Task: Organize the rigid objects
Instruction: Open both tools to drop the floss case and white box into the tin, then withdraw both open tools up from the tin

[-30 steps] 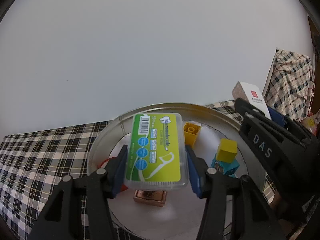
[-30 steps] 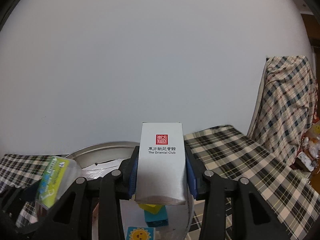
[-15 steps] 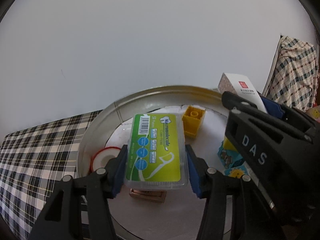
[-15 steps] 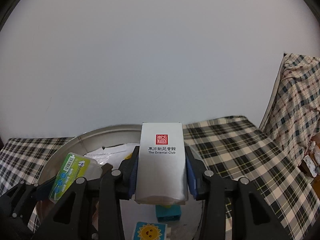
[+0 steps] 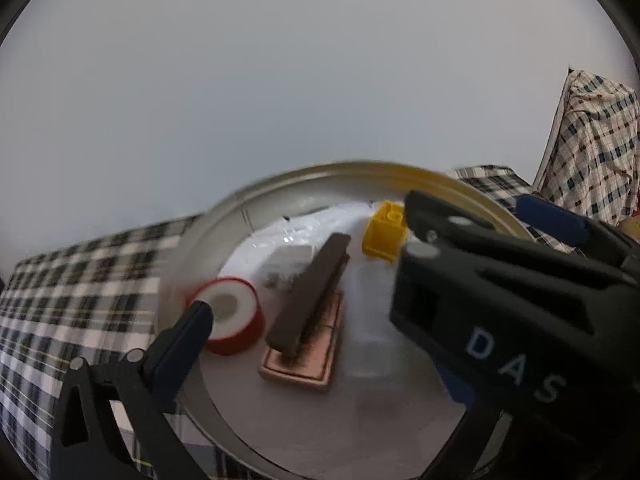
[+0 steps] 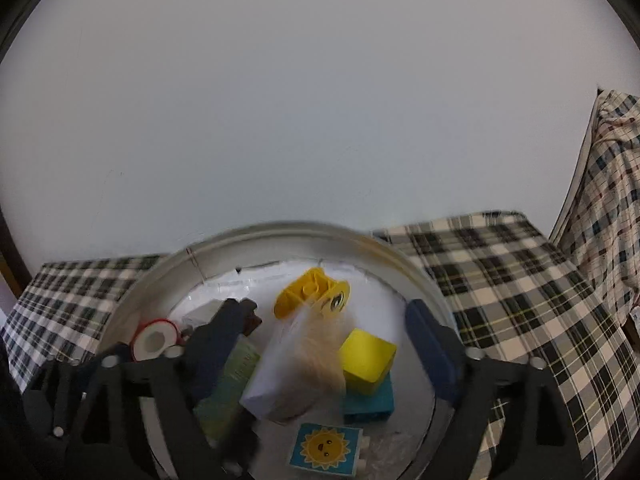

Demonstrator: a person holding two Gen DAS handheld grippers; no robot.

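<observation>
Both grippers part their jaws over the round metal tray point(image 6: 416, 280).

The right gripper point(image 6: 320, 344), at the lower middle of its frame, is opening, the blurred white box point(image 6: 280, 376) between its fingers but free of the pads, over the tray beside a yellow cube point(image 6: 366, 360). The left gripper point(image 5: 320, 320) is opening too, with nothing gripped; the red tape roll point(image 5: 232, 320) lies by its left finger at lower left.

Soft, even, dim indoor light, faint shadows, heavy fisheye curvature with black vignetted corners, motion blur smearing the round tray point(image 5: 224, 216) and its contents.
</observation>
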